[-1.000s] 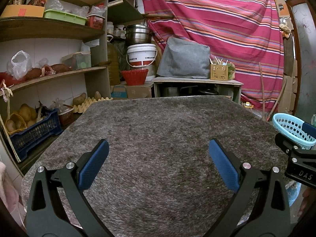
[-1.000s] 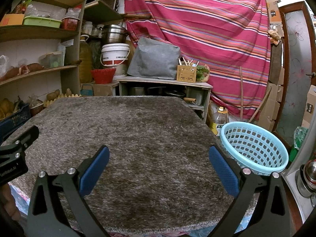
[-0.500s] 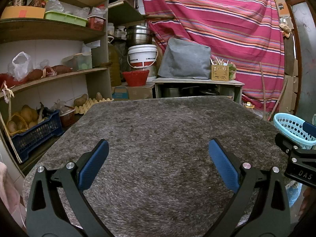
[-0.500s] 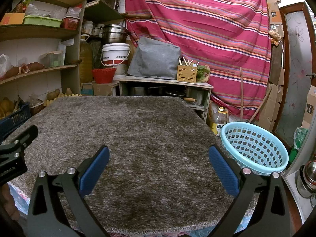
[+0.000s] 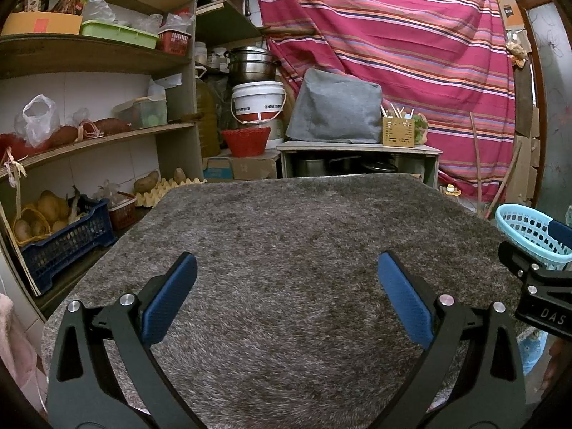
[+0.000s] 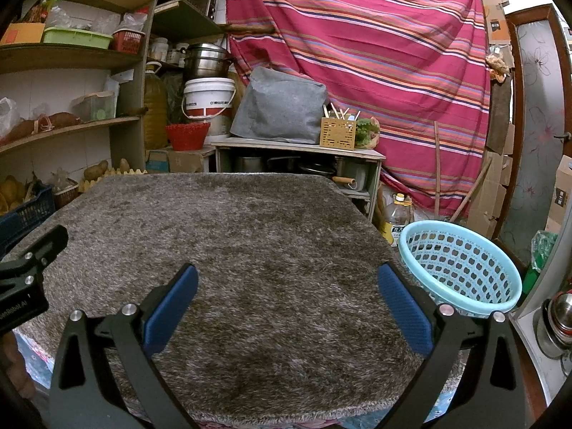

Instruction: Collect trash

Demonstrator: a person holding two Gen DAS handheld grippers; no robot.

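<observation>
A grey shaggy rug covers the table (image 5: 286,243) (image 6: 228,236), and I see no trash on it in either view. My left gripper (image 5: 286,300) hovers over the near part of the rug, open, with nothing between its blue pads (image 5: 168,300). My right gripper (image 6: 286,300) is open too, above the rug's near right part, its blue pads (image 6: 404,311) bare. A light blue perforated basket (image 6: 461,268) (image 5: 529,228) stands just off the table's right edge, beside the right gripper's right finger. It looks empty from here.
Wooden shelves (image 5: 89,139) on the left carry bags, boxes and potatoes in a blue crate (image 5: 64,243). Behind the table are a low cabinet (image 6: 296,164), a white bucket (image 6: 209,102) and a striped red cloth (image 6: 375,53). A steel pot (image 6: 557,318) sits at the far right.
Almost nothing moved. The left wrist view crept slightly, and both grippers stayed open over the rug.
</observation>
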